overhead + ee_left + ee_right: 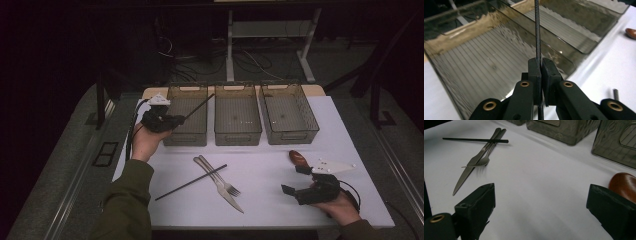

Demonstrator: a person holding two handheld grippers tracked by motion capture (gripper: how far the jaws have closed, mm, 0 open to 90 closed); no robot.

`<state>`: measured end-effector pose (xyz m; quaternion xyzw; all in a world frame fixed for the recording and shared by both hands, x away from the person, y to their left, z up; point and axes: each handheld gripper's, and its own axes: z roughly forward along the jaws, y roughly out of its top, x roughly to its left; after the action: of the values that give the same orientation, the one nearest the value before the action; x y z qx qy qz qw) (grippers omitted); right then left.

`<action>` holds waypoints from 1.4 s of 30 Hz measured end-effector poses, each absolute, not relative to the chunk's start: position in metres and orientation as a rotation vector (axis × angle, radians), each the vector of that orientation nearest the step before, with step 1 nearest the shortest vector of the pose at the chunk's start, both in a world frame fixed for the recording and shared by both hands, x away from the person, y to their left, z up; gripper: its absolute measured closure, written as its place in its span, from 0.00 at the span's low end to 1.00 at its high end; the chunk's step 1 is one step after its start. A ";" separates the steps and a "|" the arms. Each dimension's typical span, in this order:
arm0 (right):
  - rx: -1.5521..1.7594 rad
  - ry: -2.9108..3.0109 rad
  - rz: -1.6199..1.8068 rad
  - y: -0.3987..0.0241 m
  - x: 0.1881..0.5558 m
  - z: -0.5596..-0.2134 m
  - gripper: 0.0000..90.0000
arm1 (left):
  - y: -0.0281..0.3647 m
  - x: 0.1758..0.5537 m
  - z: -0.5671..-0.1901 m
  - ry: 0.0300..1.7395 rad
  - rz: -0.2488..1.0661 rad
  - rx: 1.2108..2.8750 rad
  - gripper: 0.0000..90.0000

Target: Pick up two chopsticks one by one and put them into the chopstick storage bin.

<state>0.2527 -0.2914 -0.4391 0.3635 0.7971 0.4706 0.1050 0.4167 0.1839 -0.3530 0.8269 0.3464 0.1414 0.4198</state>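
Nearest, the right gripper (296, 181) rests low on the white table (280, 200) with jaws spread wide and empty, a brown spoon (299, 159) just beside its far jaw; left of it lie a knife (222, 189), a fork (220, 178) and a black chopstick (190, 182); the left gripper (541, 65) pinches a second chopstick (199, 106) over the leftmost bin (188, 114) of three.

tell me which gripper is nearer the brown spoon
Right. The right gripper sits open just beside the brown spoon; the left gripper is across the table over the left bin, holding a chopstick.
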 end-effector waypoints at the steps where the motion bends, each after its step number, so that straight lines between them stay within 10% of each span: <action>1: 1.071 2.349 1.387 -0.291 0.253 -0.439 0.09 | 0.185 0.419 -0.352 0.872 0.353 2.058 0.95; 42: 1.059 2.352 1.388 -0.293 0.252 -0.439 0.09 | 0.183 0.476 -0.386 1.061 0.431 2.061 0.85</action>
<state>0.2522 -0.2929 -0.4388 0.3595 0.7985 0.4711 0.1062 0.4760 0.1834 -0.3859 0.8078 0.4159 0.1688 0.3821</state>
